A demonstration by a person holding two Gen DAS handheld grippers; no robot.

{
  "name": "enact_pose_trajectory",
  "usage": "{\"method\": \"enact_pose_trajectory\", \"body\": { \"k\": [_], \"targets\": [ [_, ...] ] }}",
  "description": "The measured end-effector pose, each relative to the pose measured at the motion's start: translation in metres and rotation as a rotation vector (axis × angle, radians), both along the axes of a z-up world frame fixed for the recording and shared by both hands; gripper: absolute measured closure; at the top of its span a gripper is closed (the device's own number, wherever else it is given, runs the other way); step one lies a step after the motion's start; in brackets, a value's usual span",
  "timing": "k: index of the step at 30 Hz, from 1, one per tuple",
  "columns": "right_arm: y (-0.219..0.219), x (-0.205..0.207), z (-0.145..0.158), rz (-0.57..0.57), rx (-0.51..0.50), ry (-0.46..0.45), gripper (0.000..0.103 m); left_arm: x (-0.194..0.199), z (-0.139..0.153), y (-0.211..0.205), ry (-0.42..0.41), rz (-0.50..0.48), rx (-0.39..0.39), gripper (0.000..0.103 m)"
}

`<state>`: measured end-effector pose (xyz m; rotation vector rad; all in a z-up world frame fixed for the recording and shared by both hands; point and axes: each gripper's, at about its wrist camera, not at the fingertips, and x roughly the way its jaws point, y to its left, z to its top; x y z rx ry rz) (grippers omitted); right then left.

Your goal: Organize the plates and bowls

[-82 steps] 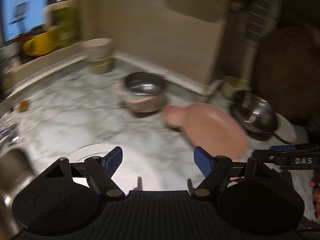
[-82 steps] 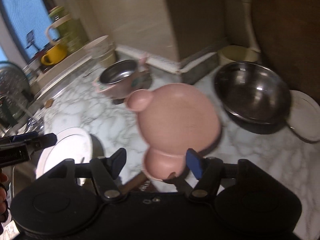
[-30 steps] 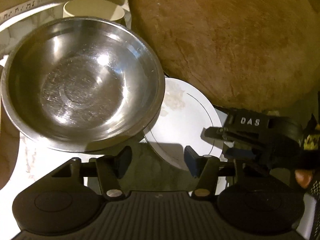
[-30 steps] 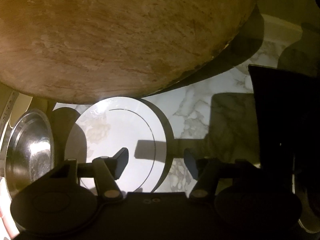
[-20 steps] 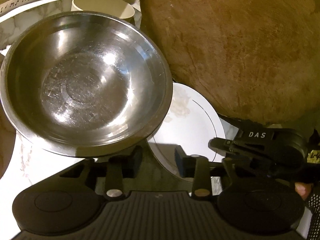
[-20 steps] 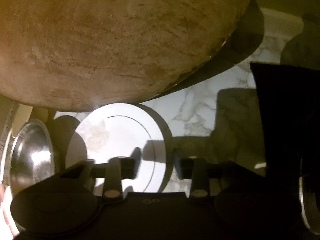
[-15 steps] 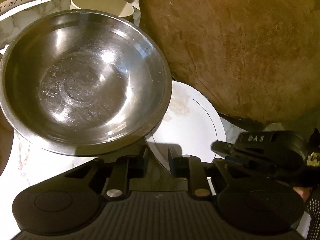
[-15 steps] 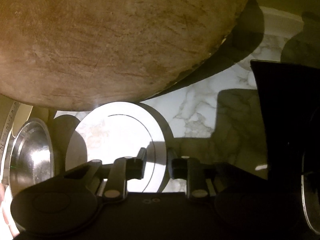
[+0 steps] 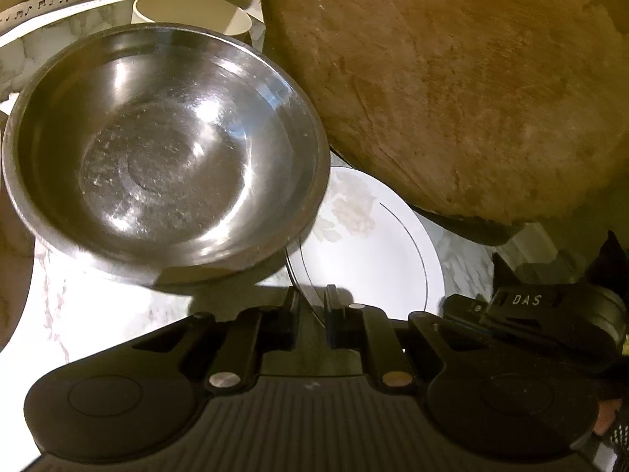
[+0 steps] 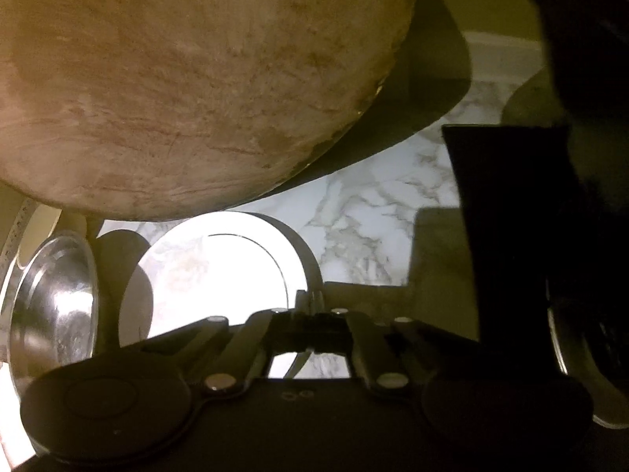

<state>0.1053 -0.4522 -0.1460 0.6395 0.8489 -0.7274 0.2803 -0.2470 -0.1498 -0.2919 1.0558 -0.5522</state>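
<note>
A white plate (image 9: 373, 251) with a thin ring and a faint flower print lies on the marble counter, partly under the rim of a steel bowl (image 9: 165, 157). My left gripper (image 9: 312, 303) is closing on the plate's near rim. The rim runs between its jaws, and a narrow gap shows beside it. In the right wrist view my right gripper (image 10: 312, 301) is shut on the right rim of the white plate (image 10: 220, 275). The right gripper's black body (image 9: 511, 306) shows at the plate's right side in the left wrist view.
A big round wooden board (image 9: 452, 90) leans over the plate from behind. A cream cup (image 9: 188, 11) stands behind the steel bowl (image 10: 59, 306). A dark boxy object (image 10: 511, 216) rises on the right. Marble counter (image 10: 373, 204) lies between it and the plate.
Both grippers closed from wide open onto the white plate's rim. The right one shifted a little along the plate's right edge. The left one stayed where it was.
</note>
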Motion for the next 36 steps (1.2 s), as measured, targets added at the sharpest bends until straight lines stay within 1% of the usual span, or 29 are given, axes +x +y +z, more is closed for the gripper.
{"method": "enact_pose_trajectory", "body": {
  "k": [5, 7, 10, 12, 14, 17, 22, 24, 28, 30, 32, 36],
  "targets": [
    [0.016, -0.014, 0.008, 0.008, -0.009, -0.025, 0.101, -0.009, 0.002, 0.006, 0.003, -0.027, -0.006, 0.093],
    [0.016, -0.015, 0.010, 0.014, -0.018, -0.019, 0.101, -0.013, 0.001, 0.009, 0.014, -0.030, -0.007, 0.093],
    [0.017, -0.017, 0.017, 0.019, -0.059, -0.007, 0.101, -0.023, -0.001, 0.014, 0.021, -0.047, -0.007, 0.093],
    [0.017, -0.018, 0.018, 0.029, -0.062, -0.002, 0.100, -0.028, -0.004, 0.017, 0.034, -0.058, -0.009, 0.093],
    [0.018, -0.019, 0.017, 0.038, -0.062, 0.015, 0.095, -0.034, -0.005, 0.021, 0.048, -0.067, -0.005, 0.093],
    [0.021, -0.023, 0.016, 0.046, -0.064, 0.025, 0.091, -0.042, -0.002, 0.029, 0.046, -0.093, 0.005, 0.093],
    [0.029, -0.031, 0.015, 0.088, -0.059, 0.046, 0.088, -0.043, 0.000, 0.041, 0.040, -0.132, 0.019, 0.093],
    [0.029, -0.032, 0.012, 0.094, -0.059, 0.072, 0.086, -0.042, 0.000, 0.041, 0.036, -0.139, 0.028, 0.093],
    [0.023, -0.035, 0.006, 0.088, -0.006, 0.081, 0.083, -0.039, 0.000, 0.041, 0.030, -0.158, 0.044, 0.092],
    [0.022, -0.035, 0.003, 0.090, 0.014, 0.079, 0.078, -0.037, 0.000, 0.041, 0.029, -0.165, 0.047, 0.092],
    [0.024, -0.035, 0.002, 0.092, 0.009, 0.092, 0.070, -0.035, 0.001, 0.039, 0.026, -0.179, 0.056, 0.092],
    [0.024, -0.035, 0.002, 0.095, 0.037, 0.087, 0.068, -0.026, 0.000, 0.037, 0.028, -0.176, 0.058, 0.091]
  ]
}}
